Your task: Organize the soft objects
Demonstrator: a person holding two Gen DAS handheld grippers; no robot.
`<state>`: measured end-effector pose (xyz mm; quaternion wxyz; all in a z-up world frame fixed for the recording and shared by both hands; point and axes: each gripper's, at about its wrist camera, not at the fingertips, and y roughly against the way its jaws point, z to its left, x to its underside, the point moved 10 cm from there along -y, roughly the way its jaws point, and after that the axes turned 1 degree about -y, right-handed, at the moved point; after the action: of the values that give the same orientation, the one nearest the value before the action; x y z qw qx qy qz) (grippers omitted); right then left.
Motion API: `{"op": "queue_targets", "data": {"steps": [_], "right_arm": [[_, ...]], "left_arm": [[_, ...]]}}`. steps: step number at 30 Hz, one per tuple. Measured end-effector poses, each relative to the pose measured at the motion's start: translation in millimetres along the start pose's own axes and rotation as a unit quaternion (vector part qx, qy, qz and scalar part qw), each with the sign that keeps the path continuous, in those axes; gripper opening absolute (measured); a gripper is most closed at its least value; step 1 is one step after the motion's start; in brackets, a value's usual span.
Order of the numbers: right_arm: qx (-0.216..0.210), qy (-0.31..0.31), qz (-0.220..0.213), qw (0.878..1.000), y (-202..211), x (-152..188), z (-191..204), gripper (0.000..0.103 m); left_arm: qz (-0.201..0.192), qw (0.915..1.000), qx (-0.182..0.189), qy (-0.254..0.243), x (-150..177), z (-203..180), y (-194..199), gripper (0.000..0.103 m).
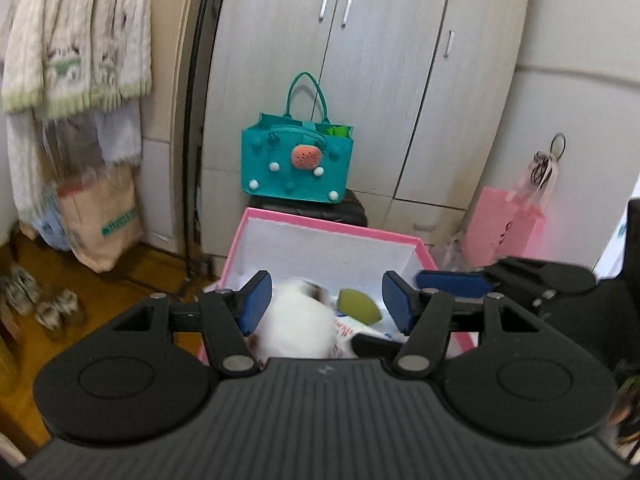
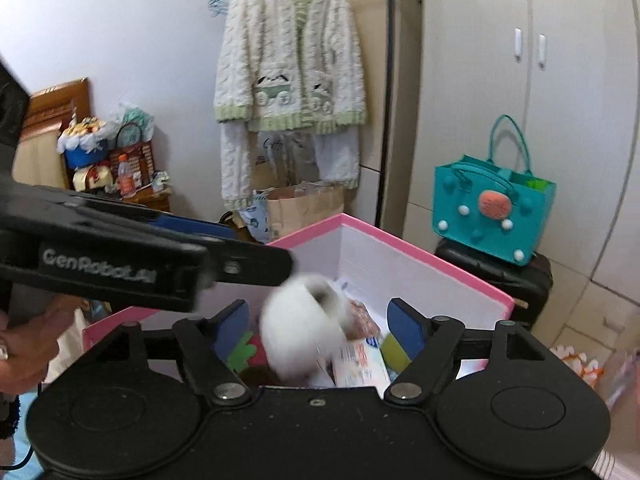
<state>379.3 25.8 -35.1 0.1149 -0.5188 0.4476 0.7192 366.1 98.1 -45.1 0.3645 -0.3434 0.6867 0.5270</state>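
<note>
The pink-rimmed box (image 2: 448, 268) is the collection point and the largest task item; it stands open on the floor directly beneath both of my tools. I judge the task to be well underway: the box already holds several items. The white plush toy (image 2: 300, 328) is the largest of them; it is motion-blurred in both views, lies between the spread fingers of both tools, and I cannot tell whether it is at rest or dropping in. Beside it lie a red and green plush (image 2: 250, 350), partly hidden, a printed packet (image 2: 360, 364) and a yellow-green soft piece (image 1: 357, 305). My left gripper (image 1: 326, 302) has its jaws spread wide and holds nothing. My right gripper (image 2: 318, 330) is likewise spread wide and empty, so neither tool is clamped on the toy. What remains cannot be fully assessed: the teal felt bag (image 1: 297, 160) on the dark case behind the box shows green material at its mouth, and whether that belongs to the task is not determinable. Legible writing: the side of the left tool body, seen from the right wrist camera, reads "GenRobot.AI". The print on the packet and on the paper bag (image 1: 102, 222) is too blurred to read.
</note>
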Motion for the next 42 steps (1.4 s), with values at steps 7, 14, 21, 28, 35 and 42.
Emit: {"op": "queue_targets", "data": {"steps": [7, 14, 21, 28, 35, 42], "right_arm": [[0.029, -0.045, -0.010, 0.999, 50, 21, -9, 0.082], [0.065, -0.069, -0.012, 0.995, 103, 39, -13, 0.085], [0.123, -0.082, -0.011, 0.989, 145, 54, -22, 0.093], [0.184, -0.053, 0.008, 0.982, 181, 68, -22, 0.103], [0.218, -0.095, -0.009, 0.971, 217, 87, -26, 0.103], [0.298, -0.132, -0.095, 0.941, 261, 113, -23, 0.103]], "left_arm": [[-0.006, 0.9999, 0.000, -0.011, 10, -13, 39, 0.063], [-0.010, 0.9995, 0.001, -0.031, 15, -36, 73, 0.065], [-0.043, 0.9982, -0.019, -0.037, 19, -58, 109, 0.075], [-0.058, 0.9976, -0.009, -0.037, 31, -75, 133, 0.094], [-0.046, 0.9975, -0.019, -0.050, 48, -77, 136, 0.103], [-0.040, 0.9973, -0.042, -0.045, 72, -77, 145, 0.103]]}}
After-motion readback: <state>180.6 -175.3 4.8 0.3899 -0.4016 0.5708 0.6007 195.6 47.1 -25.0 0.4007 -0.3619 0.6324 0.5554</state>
